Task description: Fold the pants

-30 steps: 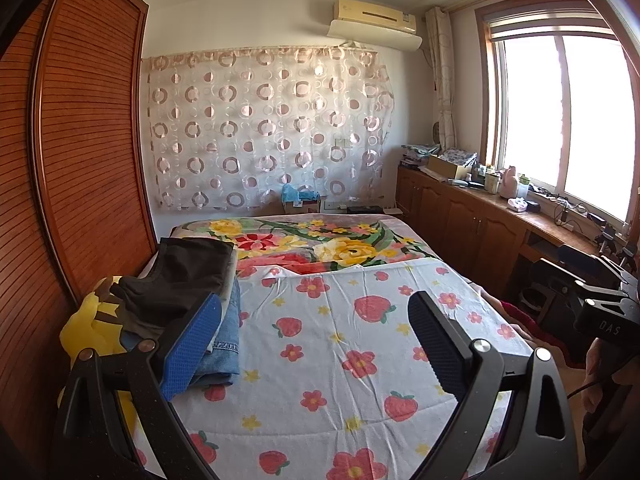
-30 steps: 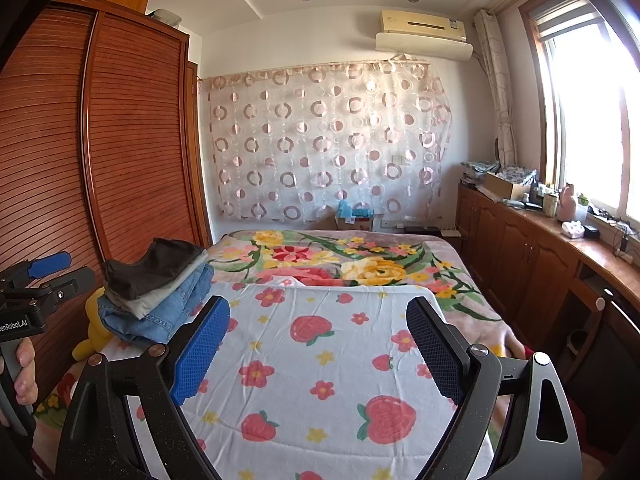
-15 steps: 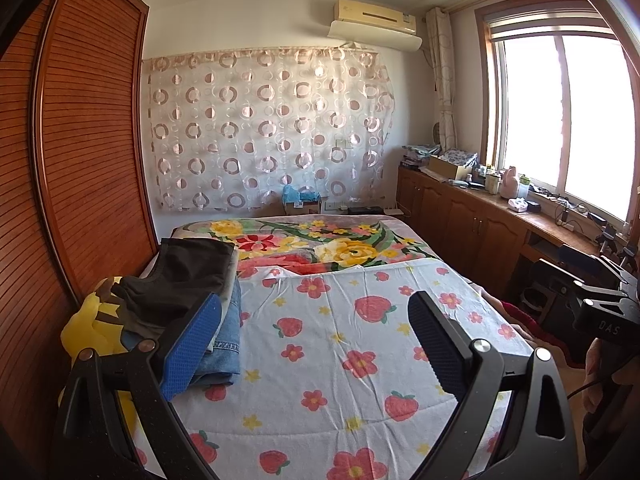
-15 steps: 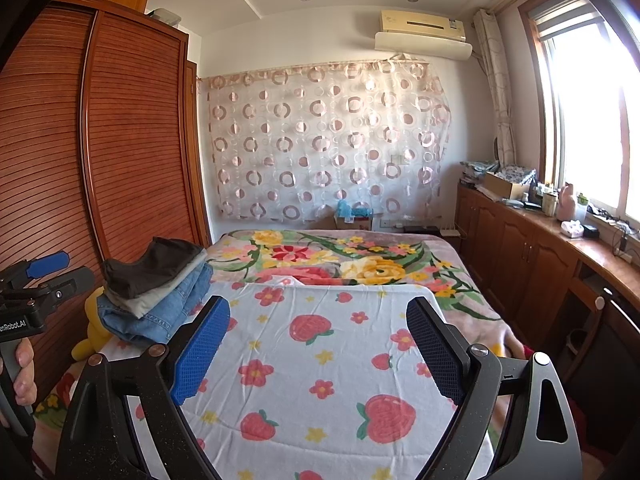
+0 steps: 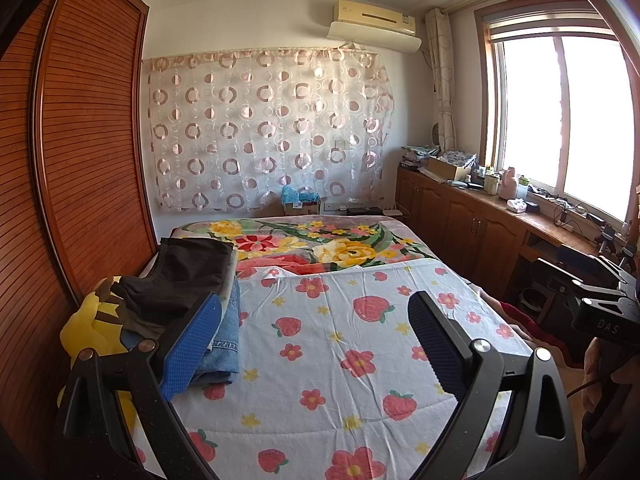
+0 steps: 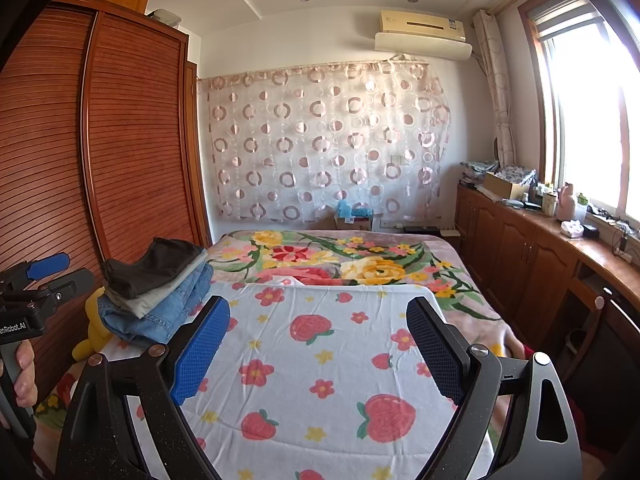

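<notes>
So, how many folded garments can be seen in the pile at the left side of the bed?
3, stacked: dark pants on top, a grey-green garment in the middle, blue jeans at the bottom. Others may be hidden inside the pile.

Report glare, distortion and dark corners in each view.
Left wrist view: the bright window is blown out to white, the brown slatted wardrobe bows from fisheye, the corners go black. Right wrist view: the same window glares, the wardrobe curves.

bed point(image 6: 460, 276): strawberry-print sheet point(image 6: 320, 360) over floral blanket point(image 6: 340, 256); folded pants stack point(image 6: 156, 292) and yellow plush point(image 6: 94, 332) at frame left
</notes>
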